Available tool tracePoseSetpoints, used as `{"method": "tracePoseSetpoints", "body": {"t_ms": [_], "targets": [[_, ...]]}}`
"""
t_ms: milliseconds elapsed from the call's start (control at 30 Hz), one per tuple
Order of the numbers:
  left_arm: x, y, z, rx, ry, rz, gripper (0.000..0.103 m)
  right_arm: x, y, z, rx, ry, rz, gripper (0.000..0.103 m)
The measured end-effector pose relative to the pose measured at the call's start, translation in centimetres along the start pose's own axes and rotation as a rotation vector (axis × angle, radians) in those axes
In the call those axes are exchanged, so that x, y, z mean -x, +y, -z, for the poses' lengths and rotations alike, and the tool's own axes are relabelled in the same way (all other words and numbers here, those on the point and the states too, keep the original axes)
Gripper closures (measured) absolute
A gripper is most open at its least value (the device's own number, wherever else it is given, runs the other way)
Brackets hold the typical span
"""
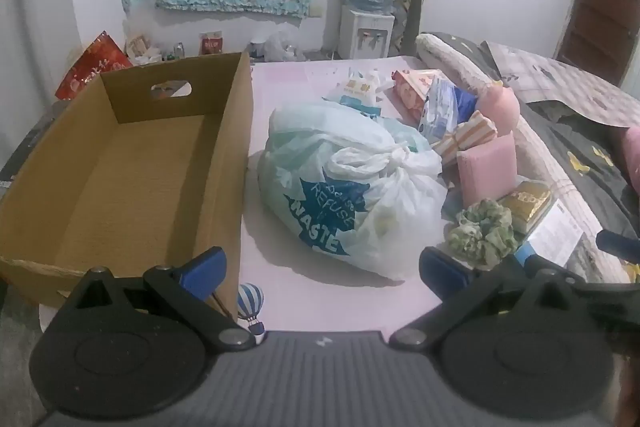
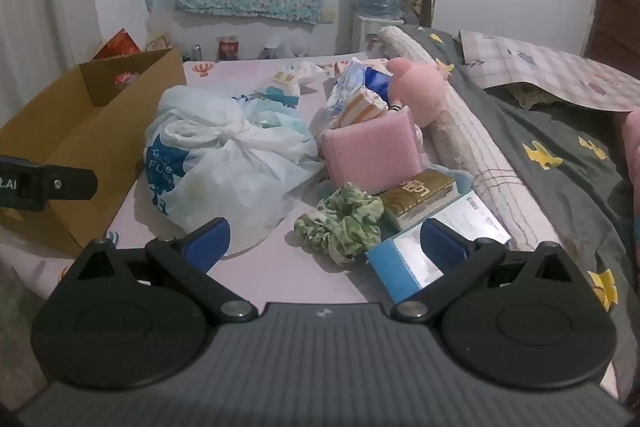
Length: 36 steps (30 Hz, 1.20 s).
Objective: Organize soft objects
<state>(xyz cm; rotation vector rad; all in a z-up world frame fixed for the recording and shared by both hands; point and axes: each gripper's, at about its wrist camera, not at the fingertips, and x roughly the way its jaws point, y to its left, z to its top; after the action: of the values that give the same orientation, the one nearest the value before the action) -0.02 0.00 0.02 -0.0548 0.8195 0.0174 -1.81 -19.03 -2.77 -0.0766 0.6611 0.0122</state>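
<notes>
fingers (image 1: 204,269) of the left gripper (image 1: 322,267) spread wide, holding nothing, between cardboard box (image 1: 120,163) and tied plastic bag (image 1: 352,187). right gripper (image 2: 324,245) equally wide, empty, above the green scrunchie (image 2: 340,219) on the pink bed sheet (image 2: 280,267).

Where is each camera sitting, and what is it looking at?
Left wrist: sits on the left tool, faces the cardboard box and tied plastic bag; its open blue fingers show.
Right wrist: sits on the right tool, faces the green scrunchie; its open fingers show.
Shared: box, bag, scrunchie, pink sponge.
</notes>
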Motion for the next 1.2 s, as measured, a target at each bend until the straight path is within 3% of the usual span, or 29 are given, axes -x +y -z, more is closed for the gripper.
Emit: {"method": "tracePoseSetpoints", "body": {"t_ms": [1200], "targets": [[-0.3, 0.8, 0.7, -0.02, 0.023, 0.018, 0.0, -0.2, 0.7, -0.4, 0.014, 0.038, -0.028, 0.001]]}}
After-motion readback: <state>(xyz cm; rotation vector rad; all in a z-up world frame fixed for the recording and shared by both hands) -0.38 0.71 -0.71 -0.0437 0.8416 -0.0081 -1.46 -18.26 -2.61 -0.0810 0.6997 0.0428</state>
